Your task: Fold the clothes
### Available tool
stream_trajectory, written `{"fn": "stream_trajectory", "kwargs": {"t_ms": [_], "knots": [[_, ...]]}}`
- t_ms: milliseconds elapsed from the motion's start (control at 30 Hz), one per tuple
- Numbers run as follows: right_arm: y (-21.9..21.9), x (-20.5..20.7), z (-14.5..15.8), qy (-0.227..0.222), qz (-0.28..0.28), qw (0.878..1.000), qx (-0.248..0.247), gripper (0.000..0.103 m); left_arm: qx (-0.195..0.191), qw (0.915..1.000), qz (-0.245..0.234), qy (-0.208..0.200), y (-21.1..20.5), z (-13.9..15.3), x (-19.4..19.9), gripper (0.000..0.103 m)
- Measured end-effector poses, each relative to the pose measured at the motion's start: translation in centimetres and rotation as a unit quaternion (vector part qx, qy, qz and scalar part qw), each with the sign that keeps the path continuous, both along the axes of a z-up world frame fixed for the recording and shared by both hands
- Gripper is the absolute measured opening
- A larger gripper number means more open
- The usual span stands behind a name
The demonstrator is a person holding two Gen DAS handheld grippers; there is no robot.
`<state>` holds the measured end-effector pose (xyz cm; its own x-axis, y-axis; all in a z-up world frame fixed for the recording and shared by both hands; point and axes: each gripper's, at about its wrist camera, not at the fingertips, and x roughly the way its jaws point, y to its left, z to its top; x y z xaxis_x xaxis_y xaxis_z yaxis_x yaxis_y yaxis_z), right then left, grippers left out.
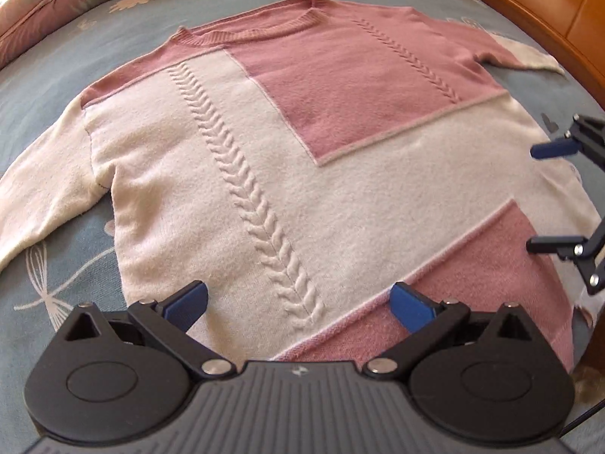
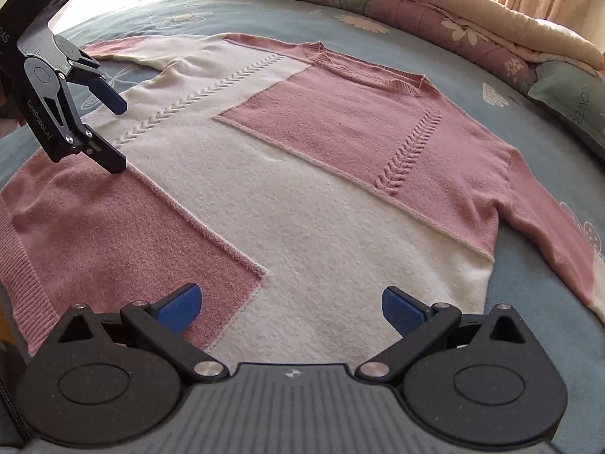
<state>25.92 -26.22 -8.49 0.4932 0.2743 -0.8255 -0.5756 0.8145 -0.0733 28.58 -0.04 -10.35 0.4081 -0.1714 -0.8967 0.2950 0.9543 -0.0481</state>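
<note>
**Inspector A:** Count of garments?

**Inspector B:** One sweater [image 1: 287, 174], laid flat and face up on the bed [image 1: 56, 87]. Soft, slightly fuzzy knit, in cream and dusty-pink blocks: a pink rectangle on the chest, a second pink panel at the hem corner. Two raised braid-like cable columns run down the front, one on the cream side, one on the pink. Ribbed round collar [image 1: 261, 30], ribbed hem band [image 2: 19, 265].

**Inspector A:** Sleeves?

**Inspector B:** Two, both spread outward. The cream sleeve [image 1: 41, 196] lies angled off the body; the pink sleeve [image 2: 544, 219] ends in a cream cuff.

**Inspector A:** Grippers?

**Inspector B:** Two. The left gripper [image 1: 298, 302] hangs over the hem area, its two blue-padded fingers [image 1: 189, 302] spread wide, nothing between them. The right gripper [image 2: 289, 304] is likewise released, fingers apart over the lower front, holding nothing. Each shows in the other's view, at the frame edge above the sweater, jaws parted.

**Inspector A:** Surroundings?

**Inspector B:** One grey-blue bedsheet with pale flower and dragonfly prints. One rolled quilt [image 2: 416, 11], pinkish with a floral pattern and cream lining, lies along the far side. One wooden bed frame [image 1: 537, 11], orange-brown and smooth, curves past the pink sleeve's end.
</note>
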Motion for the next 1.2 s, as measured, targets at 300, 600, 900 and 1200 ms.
{"fn": "stream_trajectory", "kwargs": {"t_ms": [300,600,900,1200], "knots": [[-0.9,-1.1,-1.2,0.007,-0.077,0.996,0.048,0.103,-0.007,0.9991,0.005,0.041,0.1,0.4,-6.5,0.102],[-0.8,-1.1,-1.2,0.007,-0.081,0.996,0.047,0.103,-0.051,0.9974,0.028,0.043,-1.9,0.4,-6.7,0.102],[-0.9,-1.3,-1.2,0.007,-0.089,0.995,0.047,0.103,-0.071,0.9934,0.016,0.089,-2.5,0.9,-9.3,0.102],[-0.7,-1.0,-1.1,0.016,-0.093,0.995,0.042,0.103,-0.091,0.9901,0.052,0.093,-1.2,0.8,-8.2,0.102]]}}
